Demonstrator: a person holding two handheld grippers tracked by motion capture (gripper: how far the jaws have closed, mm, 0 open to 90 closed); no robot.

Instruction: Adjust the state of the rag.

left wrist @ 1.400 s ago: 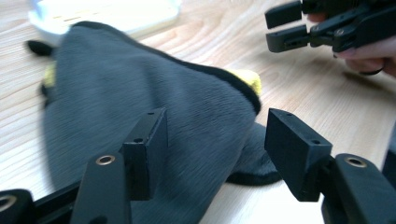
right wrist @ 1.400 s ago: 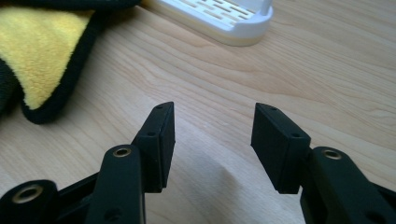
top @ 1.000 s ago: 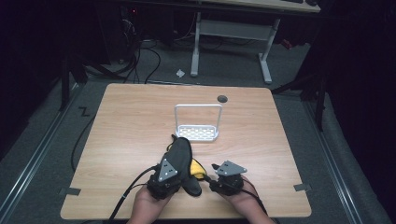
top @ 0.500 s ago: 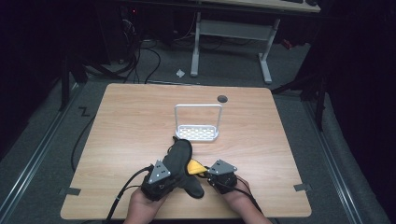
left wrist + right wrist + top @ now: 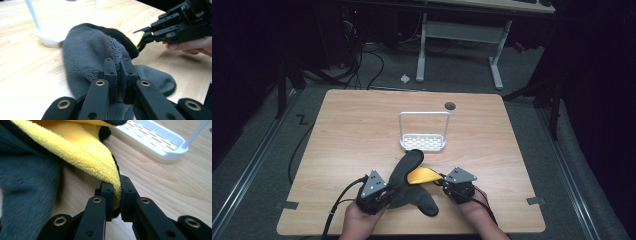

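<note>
A fuzzy dark grey sock (image 5: pixel 408 167) with a yellow lining (image 5: pixel 422 176) lies at the near middle of the wooden table (image 5: pixel 357 125). My left gripper (image 5: pixel 389 194) is shut on the grey fabric (image 5: pixel 85 50) at the sock's left side, jaws (image 5: pixel 119 67) pressed together over it. My right gripper (image 5: pixel 441 181) is shut on the yellow edge (image 5: pixel 82 147) of the sock's opening, with the pile pinched between its tips (image 5: pixel 116 188). In the left gripper view the right gripper (image 5: pixel 140 39) comes in from the right and holds the yellow rim. The opening is stretched between the two grippers.
A small white rack (image 5: pixel 423 142) with a slotted base and a hoop handle stands just behind the sock, and its tray (image 5: pixel 155 140) is close to the right gripper. A dark round hole (image 5: pixel 450 105) sits near the table's far edge. Cables trail off the near left.
The left gripper has drifted left and the right gripper has pulled back to the right. The sock's opening is wider and more yellow shows.
</note>
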